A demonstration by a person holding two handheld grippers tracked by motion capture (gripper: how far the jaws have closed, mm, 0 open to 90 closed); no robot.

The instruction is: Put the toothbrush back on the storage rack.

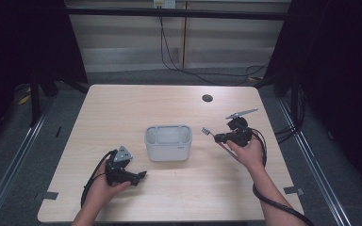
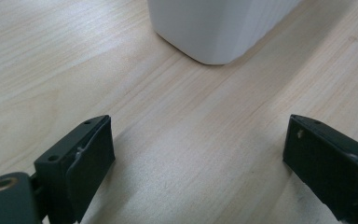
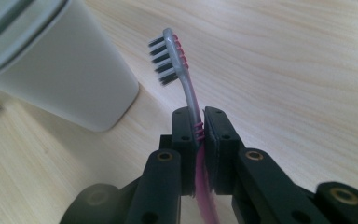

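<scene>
While right gripper [image 3: 199,122] grips toothbrush [image 3: 172,56], white holder [image 1: 168,142] beside, compartments bare

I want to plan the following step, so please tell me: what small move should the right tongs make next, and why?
Probably carry the toothbrush toward the white holder and over its open top. The right tongs are shut on its neck, bristles up, and it hangs beside the holder, not inside. The left tongs are open and hold nothing.

Toothbrush [image 1: 206,131] right of the holder [image 1: 168,142], mid-table [image 1: 122,108].
</scene>
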